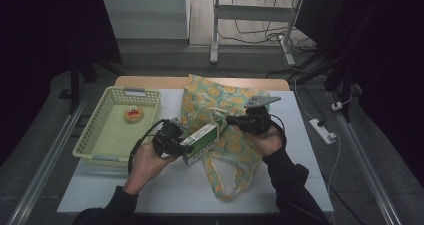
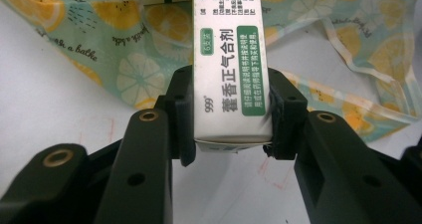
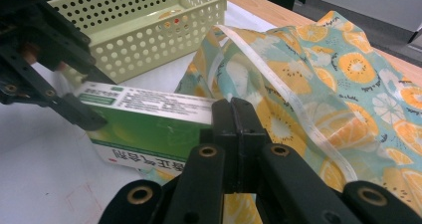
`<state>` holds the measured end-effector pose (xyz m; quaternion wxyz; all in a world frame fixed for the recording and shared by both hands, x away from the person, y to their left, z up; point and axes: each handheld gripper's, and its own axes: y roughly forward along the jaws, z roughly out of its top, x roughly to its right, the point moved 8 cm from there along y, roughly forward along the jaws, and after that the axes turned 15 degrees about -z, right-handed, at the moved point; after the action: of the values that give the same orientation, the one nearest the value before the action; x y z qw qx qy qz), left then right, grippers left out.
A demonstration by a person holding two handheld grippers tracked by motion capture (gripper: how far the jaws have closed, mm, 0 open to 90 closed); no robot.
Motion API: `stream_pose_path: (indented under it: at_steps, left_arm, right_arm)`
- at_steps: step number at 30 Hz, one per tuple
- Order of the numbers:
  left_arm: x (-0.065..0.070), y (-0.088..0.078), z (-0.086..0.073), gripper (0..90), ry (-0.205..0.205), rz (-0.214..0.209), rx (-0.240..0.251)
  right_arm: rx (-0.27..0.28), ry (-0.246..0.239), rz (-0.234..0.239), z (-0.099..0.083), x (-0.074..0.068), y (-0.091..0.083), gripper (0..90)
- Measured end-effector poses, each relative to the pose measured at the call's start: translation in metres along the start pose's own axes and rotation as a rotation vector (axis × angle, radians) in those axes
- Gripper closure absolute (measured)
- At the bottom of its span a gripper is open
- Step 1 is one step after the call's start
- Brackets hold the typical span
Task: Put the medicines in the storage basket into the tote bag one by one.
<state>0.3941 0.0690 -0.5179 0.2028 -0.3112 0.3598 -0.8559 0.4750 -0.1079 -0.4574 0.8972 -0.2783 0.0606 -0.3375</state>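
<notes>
step: left hand-held gripper (image 2: 231, 129) clamped on green-and-white cardboard medicine box (image 2: 231, 69), heading for the lemon-print fabric tote bag (image 1: 225, 97)
right hand-held gripper (image 3: 234, 129): jaws together, looks pinched on bag fabric
next: probably needs the bag mouth opened, box slid in

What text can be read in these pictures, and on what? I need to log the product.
"999" on the box, left gripper view.
"藿香正气合剂" on the box, large black print.
"6支装" in the box's small green oval.
"a bathe" in script on the bag.
The box's green-band lines and fine print are too small to read.
</notes>
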Motion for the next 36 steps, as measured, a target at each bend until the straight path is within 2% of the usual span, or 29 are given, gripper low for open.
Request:
stream_pose_path:
  at_steps: [10, 23, 36]
  left_arm:
    - [-0.008, 0.011, 0.012, 61.9, -0.018, 0.006, 0.017]
    - [-0.015, 0.026, 0.043, 61.9, -0.03, 0.007, 0.044]
    - [-0.027, 0.041, 0.07, 61.9, -0.032, 0.026, 0.114]
  right_arm:
    - [-0.001, -0.006, 0.009, 0.001, -0.004, 0.001, 90.0]
    - [0.004, -0.006, 0.017, 0.002, -0.007, 0.0, 90.0]
    - [-0.002, 0.0, 0.019, 0.0, -0.006, 0.002, 90.0]
